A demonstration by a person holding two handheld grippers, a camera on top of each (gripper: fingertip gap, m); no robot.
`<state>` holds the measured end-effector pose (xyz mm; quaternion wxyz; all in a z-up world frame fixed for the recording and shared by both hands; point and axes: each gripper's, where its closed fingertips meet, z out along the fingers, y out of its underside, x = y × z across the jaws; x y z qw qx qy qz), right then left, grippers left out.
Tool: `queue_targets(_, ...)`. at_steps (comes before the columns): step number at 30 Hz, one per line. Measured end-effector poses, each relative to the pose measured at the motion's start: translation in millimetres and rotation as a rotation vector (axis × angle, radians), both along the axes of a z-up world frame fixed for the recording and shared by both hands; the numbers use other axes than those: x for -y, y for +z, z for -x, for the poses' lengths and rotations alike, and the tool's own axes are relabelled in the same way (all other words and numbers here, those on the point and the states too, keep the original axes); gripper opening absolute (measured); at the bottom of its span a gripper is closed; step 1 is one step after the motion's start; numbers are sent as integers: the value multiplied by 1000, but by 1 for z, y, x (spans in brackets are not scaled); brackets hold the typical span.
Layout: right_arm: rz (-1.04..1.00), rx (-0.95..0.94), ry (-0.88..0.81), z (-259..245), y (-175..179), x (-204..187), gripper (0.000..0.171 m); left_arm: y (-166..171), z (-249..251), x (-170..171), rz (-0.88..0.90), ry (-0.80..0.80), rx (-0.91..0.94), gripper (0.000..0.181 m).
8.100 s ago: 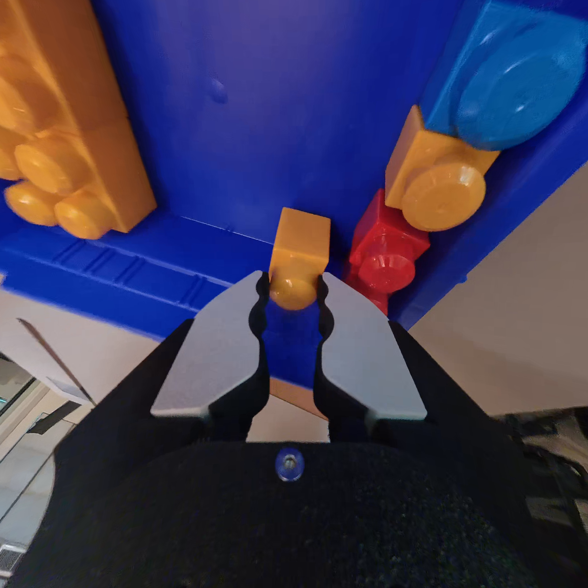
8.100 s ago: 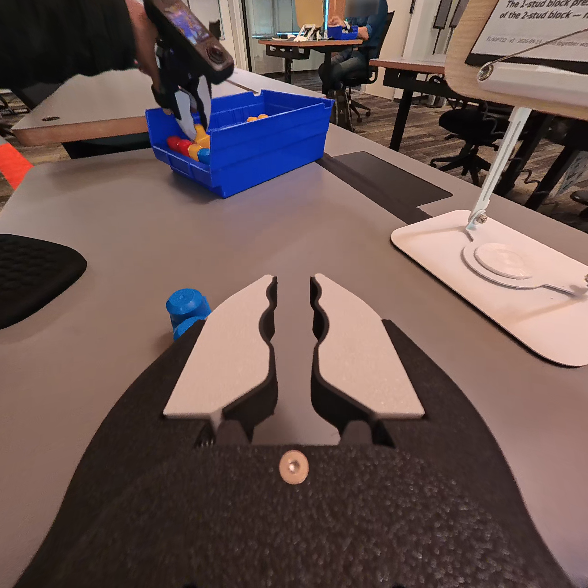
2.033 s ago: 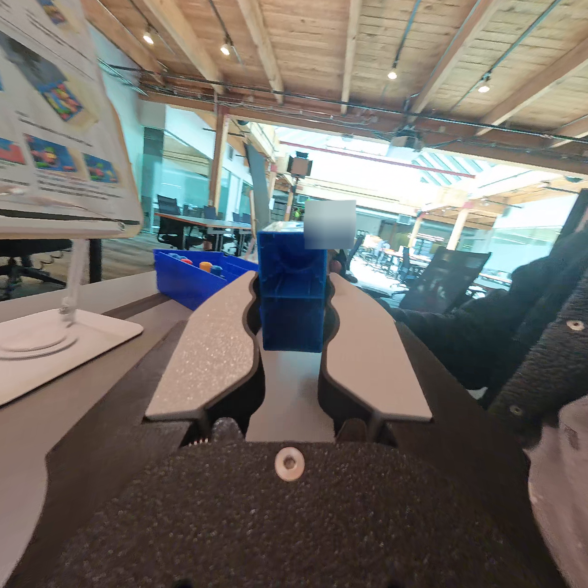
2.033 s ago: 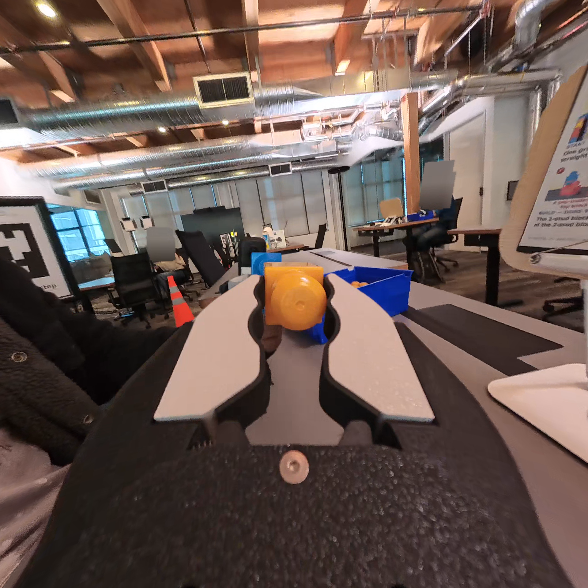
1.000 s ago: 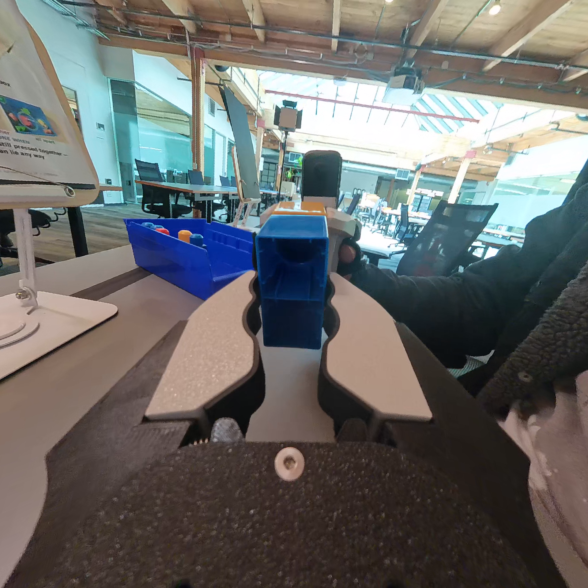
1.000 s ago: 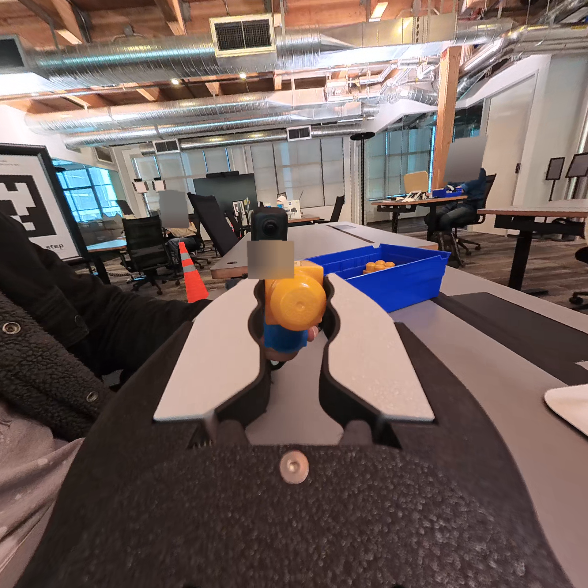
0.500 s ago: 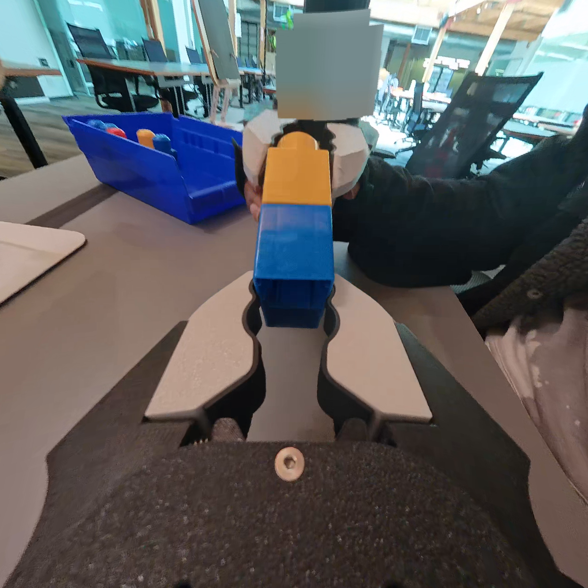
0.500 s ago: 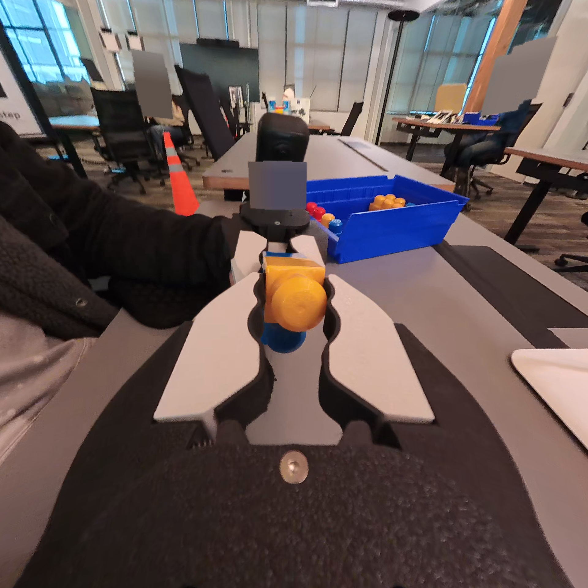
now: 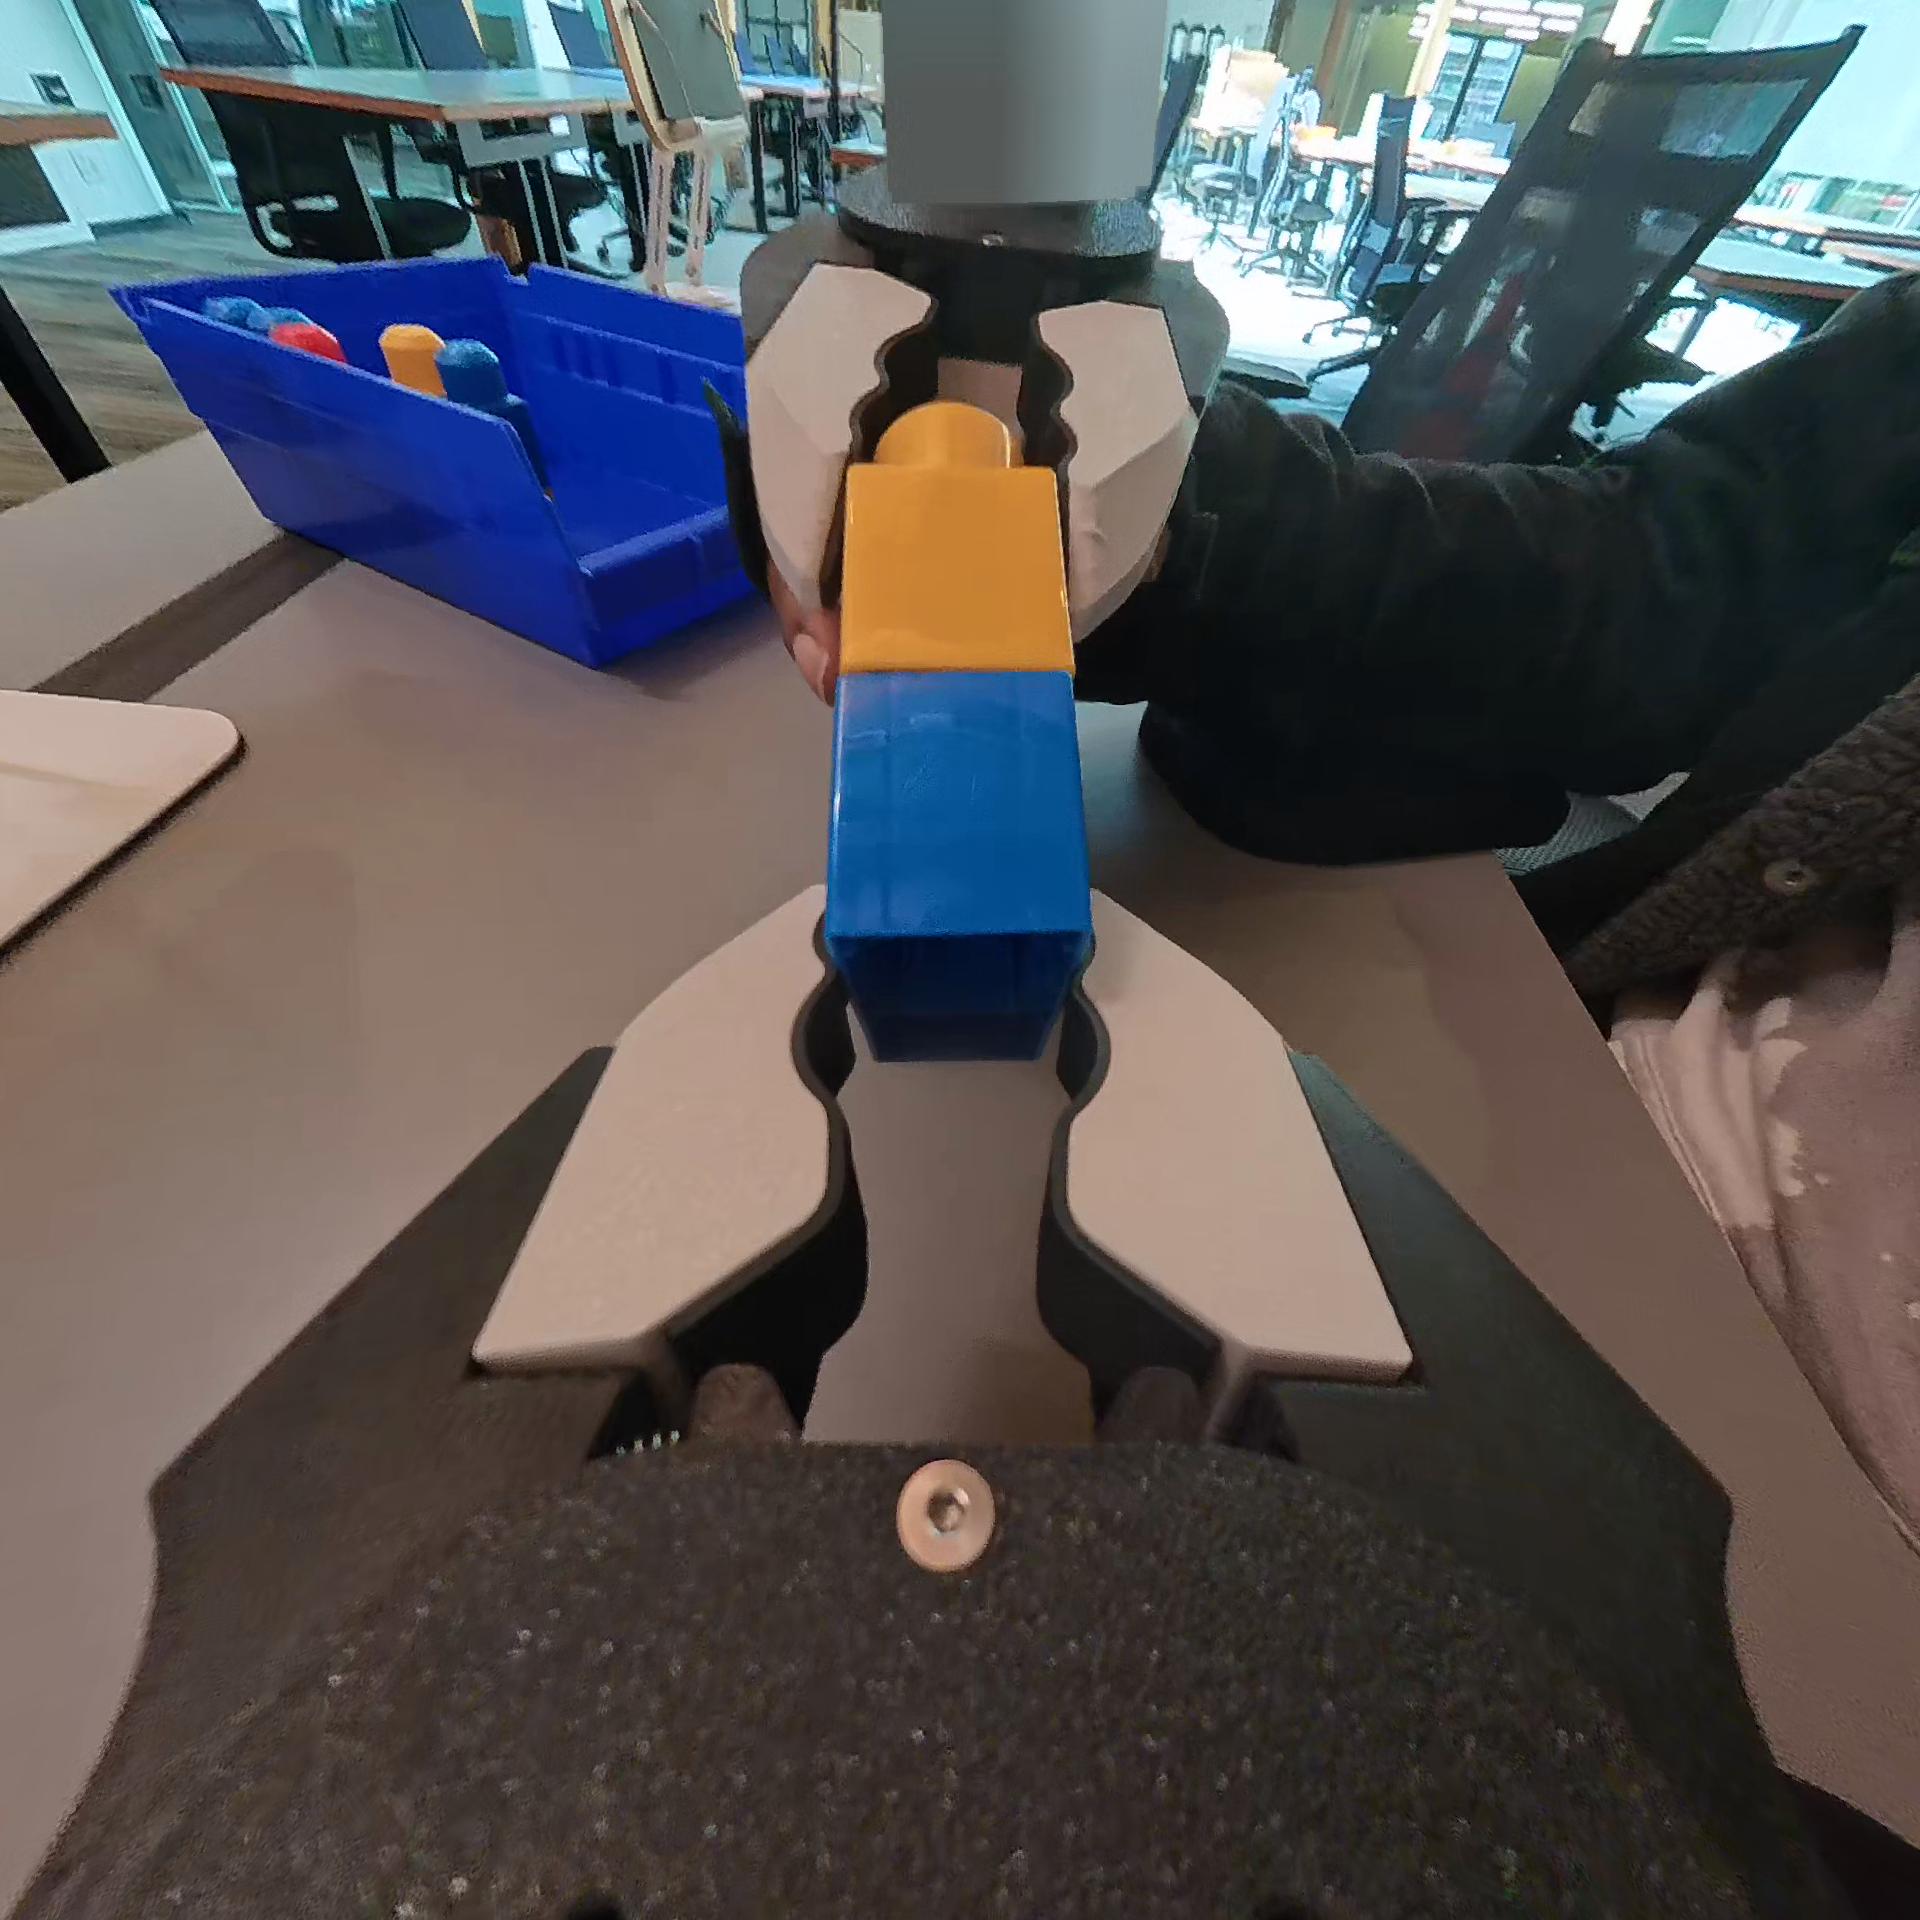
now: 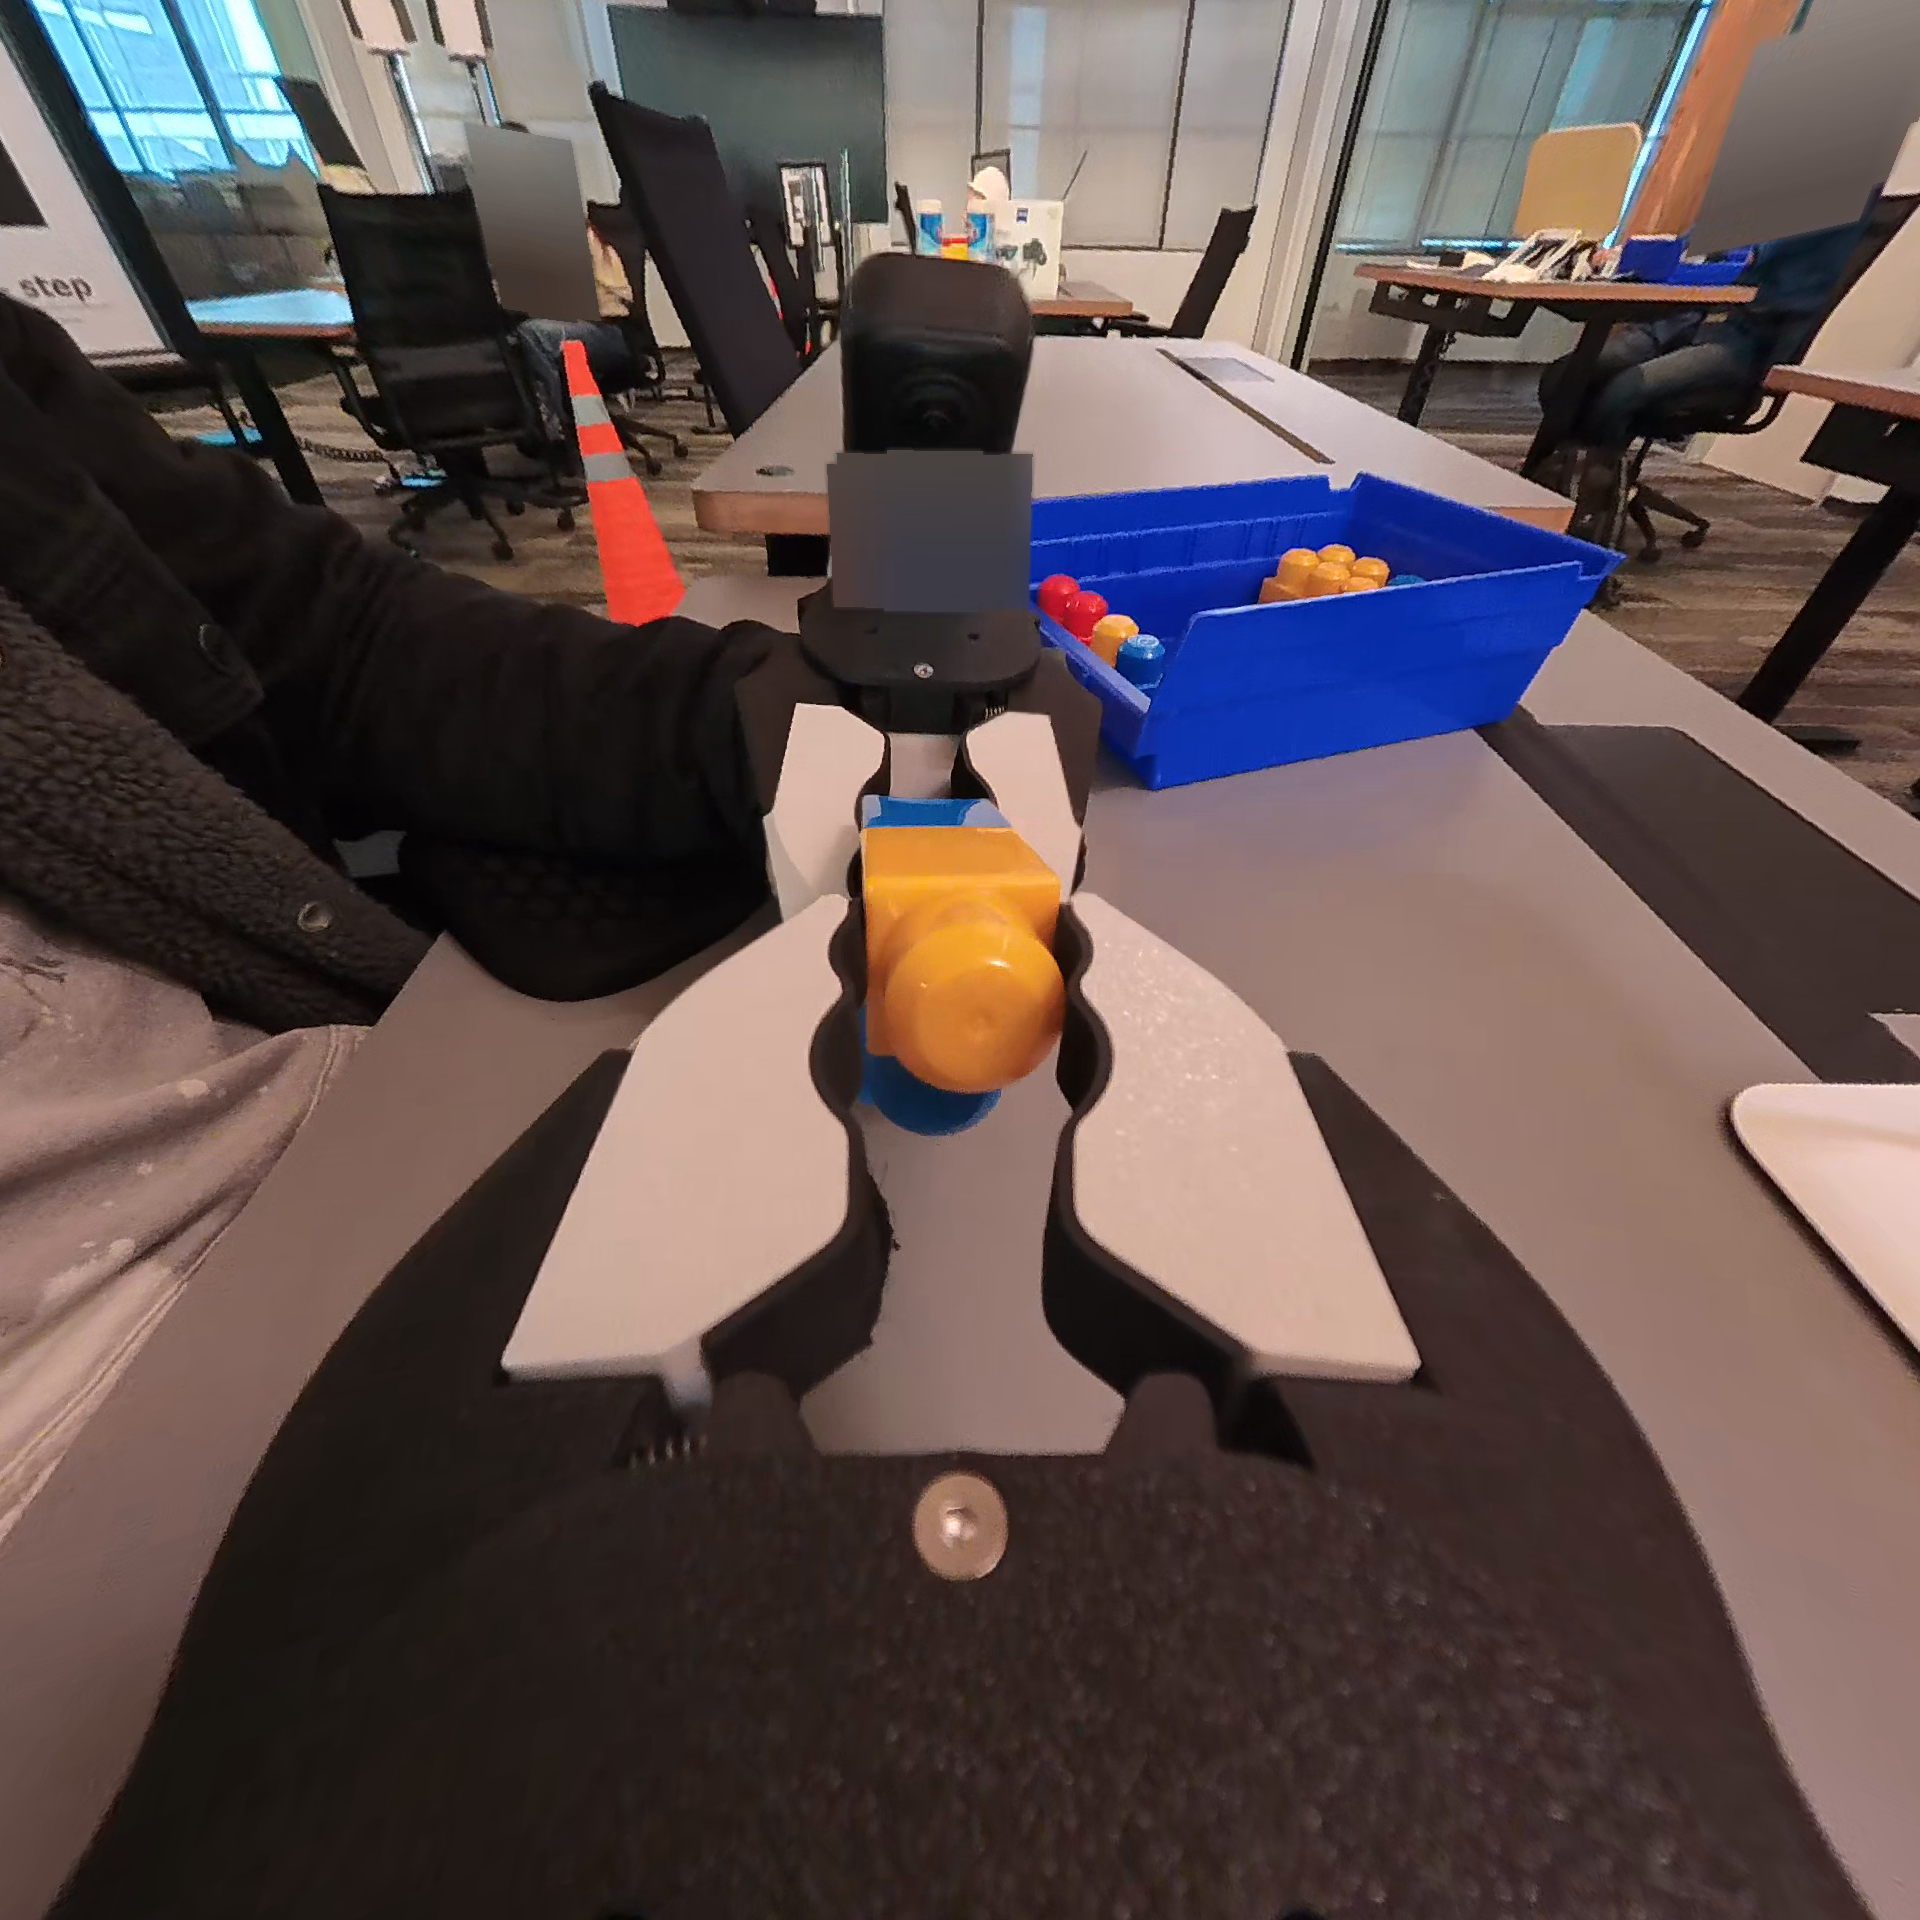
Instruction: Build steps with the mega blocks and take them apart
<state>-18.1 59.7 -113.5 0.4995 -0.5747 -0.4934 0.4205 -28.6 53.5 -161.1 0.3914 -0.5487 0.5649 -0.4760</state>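
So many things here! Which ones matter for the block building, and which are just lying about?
In use: blue block, yellow block, left gripper, right gripper, blue bin of spare blocks.

Lying about: white stand base, orange cone, office chairs.

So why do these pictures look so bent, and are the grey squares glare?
Left wrist view: the wide-angle lens bulges the blue block and yellow block, both sharp. Right wrist view: straight lines curve at the edges around the blue bin. The grey patches were added afterwards, not glare.
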Motion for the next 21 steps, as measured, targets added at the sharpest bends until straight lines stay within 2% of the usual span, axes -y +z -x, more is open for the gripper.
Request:
queue_targets(4, 21, -41, -16, -3, 10, -2, 36, 19, 1, -2, 18, 11, 112, 37)
queue_targets(16, -1, -25, -64, -21, 14, -7, 38, 22, 10, -12, 25, 38, 145, 37)
queue_targets(21, -3, -48, -30, -14, 14, -2, 29, 17, 7, -6, 21, 13, 123, 37)
